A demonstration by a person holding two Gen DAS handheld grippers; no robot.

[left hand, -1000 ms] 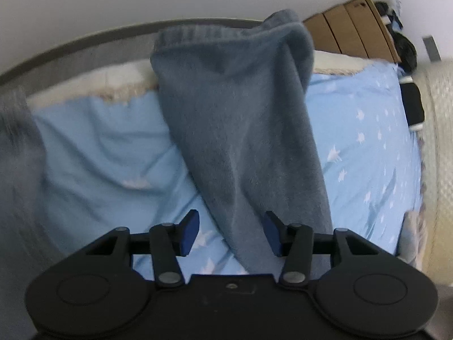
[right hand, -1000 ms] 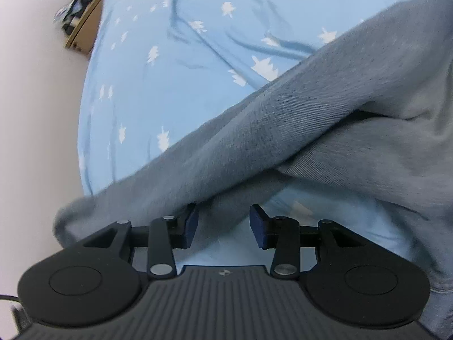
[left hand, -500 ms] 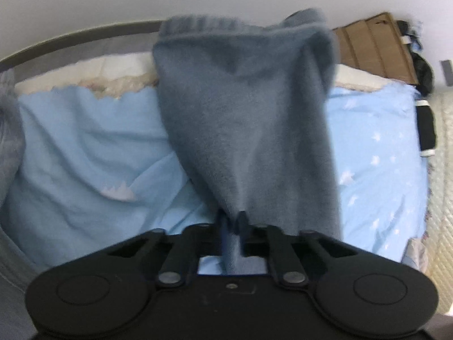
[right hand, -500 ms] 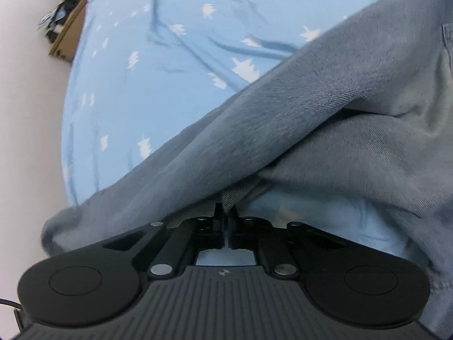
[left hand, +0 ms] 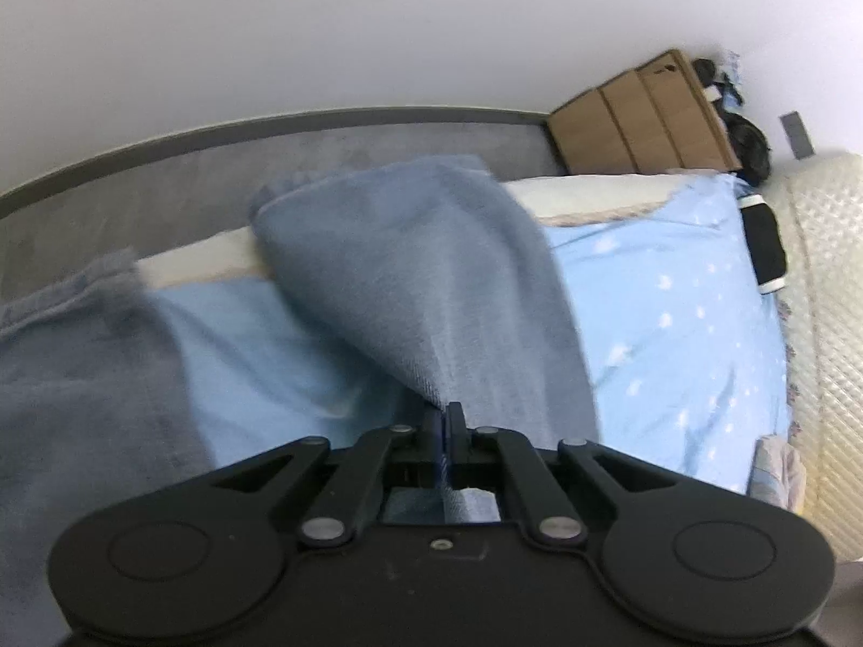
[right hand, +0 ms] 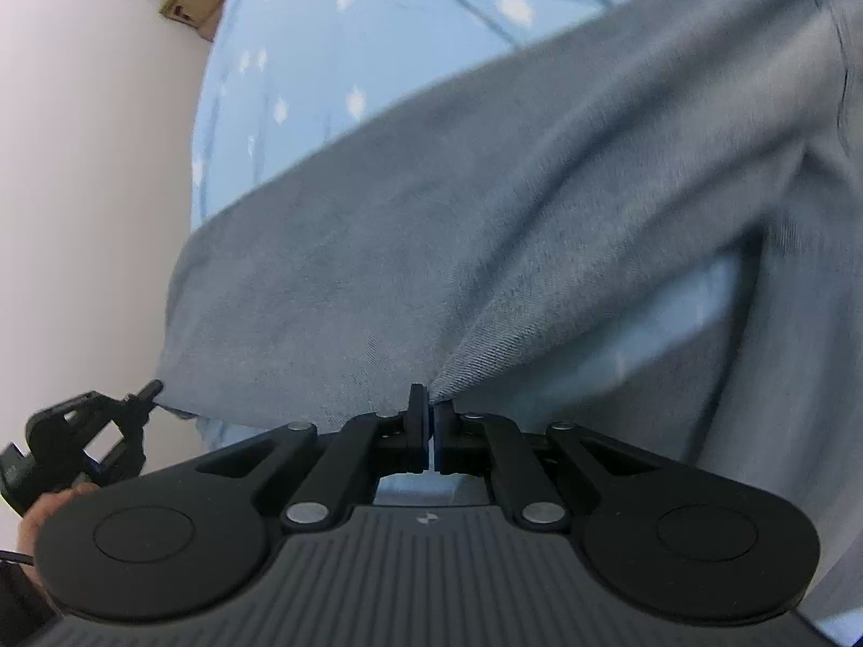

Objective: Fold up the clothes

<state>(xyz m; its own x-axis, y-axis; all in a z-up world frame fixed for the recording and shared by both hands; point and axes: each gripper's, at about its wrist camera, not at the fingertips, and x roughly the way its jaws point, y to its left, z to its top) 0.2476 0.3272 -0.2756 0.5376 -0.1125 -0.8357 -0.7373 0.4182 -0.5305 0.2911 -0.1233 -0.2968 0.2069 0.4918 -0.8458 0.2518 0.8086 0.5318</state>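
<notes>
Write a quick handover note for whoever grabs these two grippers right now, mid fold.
Left gripper: shut on the blue-grey garment, pinching an edge so the cloth rises in a tent above the bed.
Right gripper: shut on the same garment, holding another pinched edge.
Where things are: the garment is partly lifted over the light blue starred sheet; part of it drapes to the left in the left wrist view.
Done: both grasps are made.
Left: no finished fold shows yet; carry the held edges over, lay flat, release.

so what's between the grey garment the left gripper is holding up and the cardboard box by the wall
In the left wrist view, between the grey garment and the cardboard box lie the cream mattress edge and grey bed frame.
</notes>
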